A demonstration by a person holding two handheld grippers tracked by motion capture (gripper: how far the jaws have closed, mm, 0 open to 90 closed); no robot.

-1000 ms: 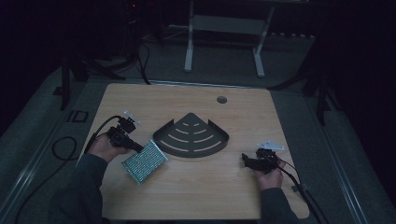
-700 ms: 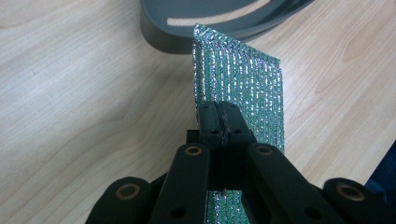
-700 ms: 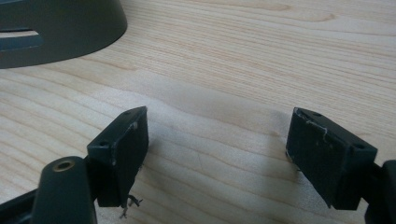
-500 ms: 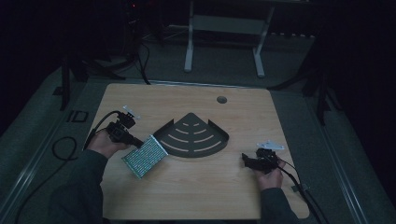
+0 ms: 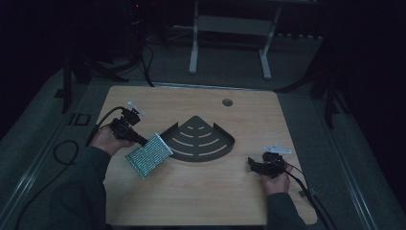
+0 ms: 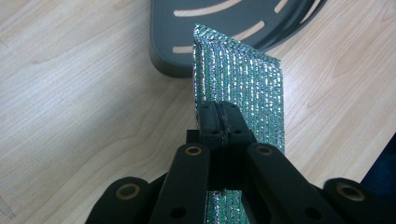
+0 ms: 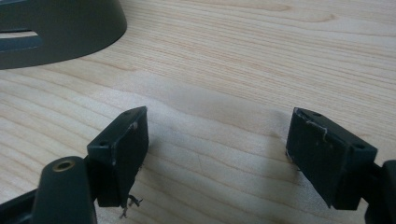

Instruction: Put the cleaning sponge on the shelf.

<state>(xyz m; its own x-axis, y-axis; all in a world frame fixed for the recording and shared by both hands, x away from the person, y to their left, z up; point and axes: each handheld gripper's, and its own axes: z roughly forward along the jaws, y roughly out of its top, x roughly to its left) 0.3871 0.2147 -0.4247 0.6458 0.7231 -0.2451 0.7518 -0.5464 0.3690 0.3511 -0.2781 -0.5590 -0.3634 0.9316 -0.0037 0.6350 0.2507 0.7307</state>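
Between the earlier frames and now, the left gripper (image 5: 139, 139) has carried the pad (image 5: 148, 155) right, so its far corner now sits just beside the tray (image 5: 225, 139). Its jaws are clenched on the pad's near edge, holding it on edge above the table (image 5: 201, 201). The right gripper (image 5: 253, 165), jaws spread and holding nothing, rests low at the right, well apart from the tray. Risk: gripped by one thin edge, the limp pad could sag, twist, or catch the tray's raised rim and slip free. The left gripper view shows the pad (image 6: 243, 88) overlapping the tray's rounded corner (image 6: 168, 56); the high view alone gives the overall layout.
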